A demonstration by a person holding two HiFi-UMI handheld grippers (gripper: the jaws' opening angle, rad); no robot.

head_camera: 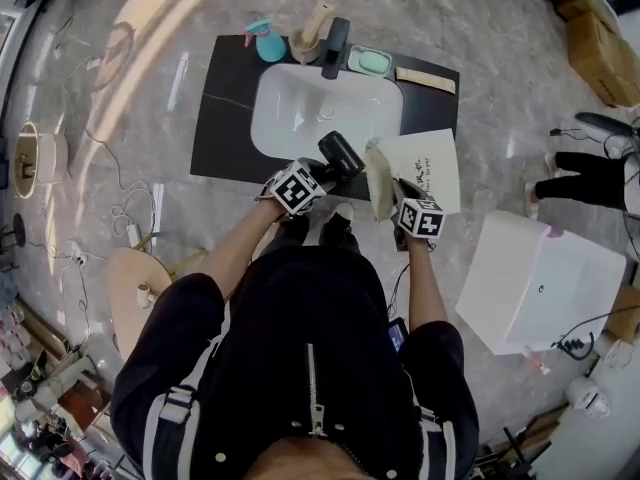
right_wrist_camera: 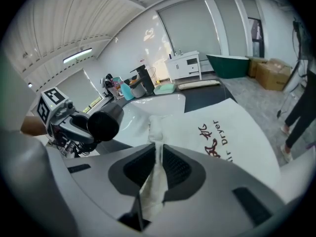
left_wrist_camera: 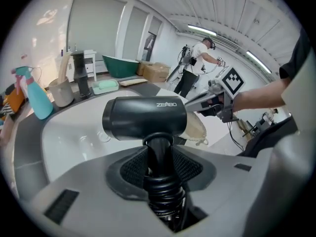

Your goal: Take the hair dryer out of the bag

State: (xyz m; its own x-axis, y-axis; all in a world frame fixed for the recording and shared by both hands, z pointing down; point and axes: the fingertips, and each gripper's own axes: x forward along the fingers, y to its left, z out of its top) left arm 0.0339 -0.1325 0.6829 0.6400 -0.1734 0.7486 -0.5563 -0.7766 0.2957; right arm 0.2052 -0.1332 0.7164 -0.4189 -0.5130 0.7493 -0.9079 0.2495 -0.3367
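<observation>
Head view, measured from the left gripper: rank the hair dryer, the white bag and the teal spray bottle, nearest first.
1. The hair dryer, clamped in the left gripper, at the sink's near edge.
2. The white bag, close by on the right.
3. The teal spray bottle, far behind the sink, back left.

A black counter (head_camera: 225, 118) with a white sink (head_camera: 300, 118) set in its middle stands on the grey marbled floor (head_camera: 500, 98). Along its back edge, left to right, stand a teal spray bottle (head_camera: 268, 43), a beige cup (head_camera: 305, 44), a black tap (head_camera: 334, 46), a green soap dish (head_camera: 371, 62) and a tan strip (head_camera: 425, 80). A white bag (head_camera: 432, 168) lies over its front right corner.
</observation>
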